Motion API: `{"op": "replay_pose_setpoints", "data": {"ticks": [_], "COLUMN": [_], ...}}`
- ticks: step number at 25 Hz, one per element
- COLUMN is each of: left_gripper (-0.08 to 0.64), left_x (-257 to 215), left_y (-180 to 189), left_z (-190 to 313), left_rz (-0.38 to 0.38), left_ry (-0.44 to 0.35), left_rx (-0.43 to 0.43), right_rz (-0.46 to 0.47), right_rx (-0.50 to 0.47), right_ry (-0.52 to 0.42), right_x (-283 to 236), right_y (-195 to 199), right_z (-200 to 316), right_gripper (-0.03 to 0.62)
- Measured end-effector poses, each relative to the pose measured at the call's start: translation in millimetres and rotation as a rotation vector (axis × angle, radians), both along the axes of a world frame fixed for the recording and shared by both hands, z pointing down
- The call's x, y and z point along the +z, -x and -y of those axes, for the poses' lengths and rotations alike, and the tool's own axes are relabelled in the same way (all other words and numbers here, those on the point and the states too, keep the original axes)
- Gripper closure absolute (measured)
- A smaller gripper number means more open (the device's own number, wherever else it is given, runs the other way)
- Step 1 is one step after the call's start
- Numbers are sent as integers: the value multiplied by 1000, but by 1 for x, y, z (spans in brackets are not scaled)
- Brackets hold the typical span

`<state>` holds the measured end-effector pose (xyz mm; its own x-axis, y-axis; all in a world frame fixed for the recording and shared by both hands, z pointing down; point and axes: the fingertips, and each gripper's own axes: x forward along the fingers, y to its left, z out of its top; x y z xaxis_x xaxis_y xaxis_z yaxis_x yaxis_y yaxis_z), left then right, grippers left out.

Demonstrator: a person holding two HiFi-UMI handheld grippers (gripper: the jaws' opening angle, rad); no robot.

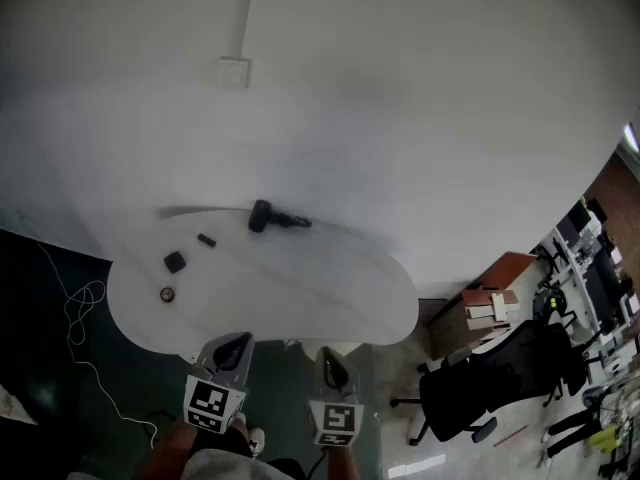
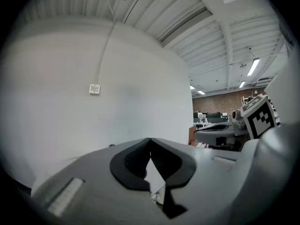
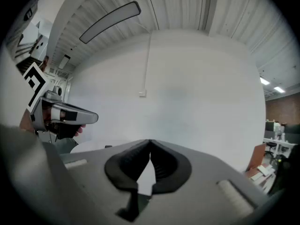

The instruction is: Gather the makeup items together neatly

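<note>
While both tongs hang at the table's six o'clock edge, the left gripper [image 1: 233,347] and right gripper [image 1: 333,366] have their jaws pressed together on nothing. On the white table [image 1: 330,298], toward ten o'clock, lie a small round item [image 1: 167,294], a black square case [image 1: 175,261] and a short black stick [image 1: 206,240]. Farthest, near twelve o'clock, lies a larger black piece [image 1: 261,215].

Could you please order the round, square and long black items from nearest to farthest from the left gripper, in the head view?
1. Round item, front left.
2. Square item, just behind the round one.
3. Long black item, far side, further right.
</note>
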<state>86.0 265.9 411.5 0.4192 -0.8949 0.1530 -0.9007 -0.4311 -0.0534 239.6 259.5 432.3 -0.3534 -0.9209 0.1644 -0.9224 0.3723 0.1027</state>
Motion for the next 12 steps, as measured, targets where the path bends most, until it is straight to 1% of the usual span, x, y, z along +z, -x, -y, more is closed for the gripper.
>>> {"op": "replay_pose_setpoints", "data": {"ticks": [5, 12], "left_gripper": [549, 549], "left_x": [3, 6], "left_y": [11, 41], "left_z": [-1, 12], "left_rz": [-2, -13], "left_ry": [0, 6], "left_rx": [-13, -73], "right_rz": [-12, -17], "right_rx": [-17, -75], "right_ry": [-2, 11], "right_x": [0, 3], "right_y": [12, 43], "right_z": [4, 23], "right_gripper": [588, 588]}}
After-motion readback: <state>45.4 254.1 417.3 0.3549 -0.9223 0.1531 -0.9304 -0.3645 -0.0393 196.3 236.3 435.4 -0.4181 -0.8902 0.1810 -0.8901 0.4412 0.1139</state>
